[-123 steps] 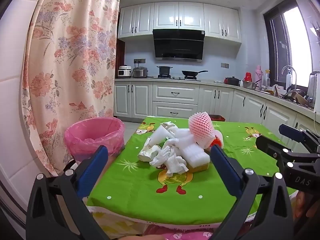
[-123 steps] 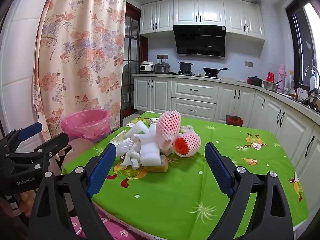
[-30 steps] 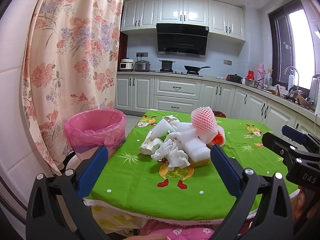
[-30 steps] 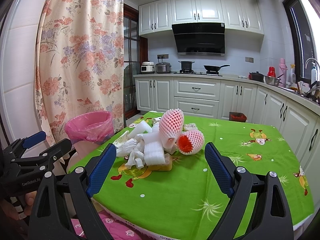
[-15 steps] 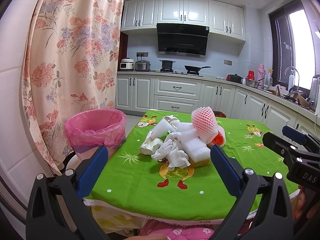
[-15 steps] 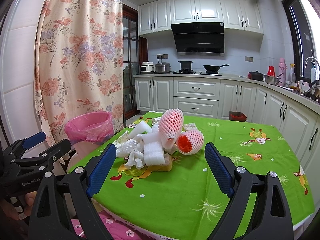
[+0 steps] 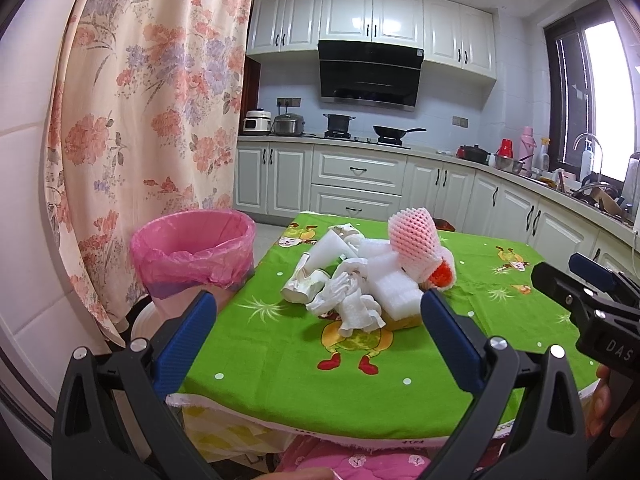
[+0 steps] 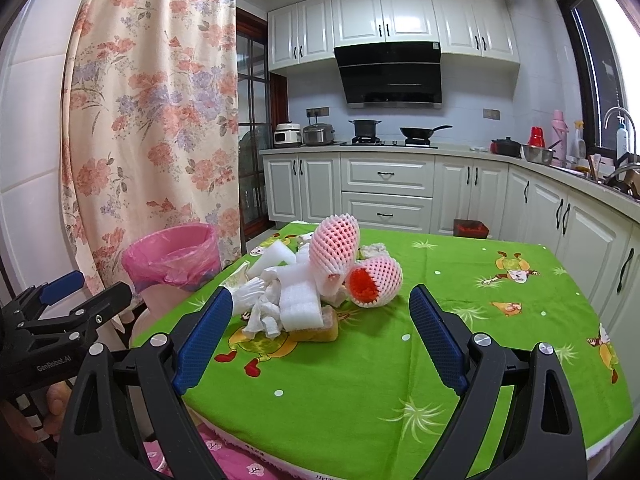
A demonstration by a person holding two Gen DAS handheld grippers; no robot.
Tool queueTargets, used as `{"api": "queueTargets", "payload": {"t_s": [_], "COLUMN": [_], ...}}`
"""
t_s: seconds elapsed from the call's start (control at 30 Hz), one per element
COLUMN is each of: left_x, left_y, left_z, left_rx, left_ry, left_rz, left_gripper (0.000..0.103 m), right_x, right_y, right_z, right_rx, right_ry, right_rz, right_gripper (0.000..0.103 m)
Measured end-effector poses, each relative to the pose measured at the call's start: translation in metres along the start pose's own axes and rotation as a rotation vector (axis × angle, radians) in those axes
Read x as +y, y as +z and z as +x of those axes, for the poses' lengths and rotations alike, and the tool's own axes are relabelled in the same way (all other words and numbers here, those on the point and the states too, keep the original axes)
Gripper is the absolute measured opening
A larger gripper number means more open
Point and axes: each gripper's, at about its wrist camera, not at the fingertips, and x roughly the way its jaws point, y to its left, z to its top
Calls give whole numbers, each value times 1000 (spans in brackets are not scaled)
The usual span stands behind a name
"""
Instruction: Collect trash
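Centrally on the green cartoon-print cloth-covered table [image 7: 280, 356]: one heap of trash, comprising white foam blocks [image 8: 300, 300], crumpled white tissue [image 7: 352, 304], a squashed paper cup [image 7: 304, 284], two pink foam mesh fruit sleeves [image 8: 334, 254] and a yellow sponge [image 8: 316, 332] underneath. Pink-bagged round waste bin [image 7: 194, 250]: beside the table's left edge. Left tool [image 7: 318, 328]: released, jaws wide apart, holding nothing, short of the heap. Right tool [image 8: 320, 326]: likewise released and empty, near the table's front edge.
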Motion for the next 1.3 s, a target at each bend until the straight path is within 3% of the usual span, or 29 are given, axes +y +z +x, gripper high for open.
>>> {"api": "queueTargets", "payload": {"t_s": [0.4, 0.5, 0.6, 0.73, 1.0, 1.23, 1.3], "left_x": [3, 9, 14, 24, 36, 29, 25], "left_y": [2, -2, -6, -12, -15, -12, -11], "left_z": [8, 31, 54, 92, 146, 171, 177], "left_rx": [11, 84, 130, 180, 223, 224, 229], "left_ry": [-8, -23, 38, 47, 7, 15, 9], "left_rz": [-18, -41, -49, -58, -134, -64, -26], "left_gripper": [99, 99, 99, 98, 98, 98, 98], "right_x": [-6, -10, -13, -22, -22, -22, -25], "right_y": [-6, -8, -9, -8, 9, 36, 39], "right_z": [20, 39, 58, 86, 153, 209, 222], "right_rx": [2, 37, 58, 77, 113, 124, 132], "right_ry": [-5, -4, -26, -10, 12, 23, 24], "right_rz": [18, 28, 23, 55, 63, 90, 99], "right_gripper": [85, 84, 84, 85, 84, 84, 78]}}
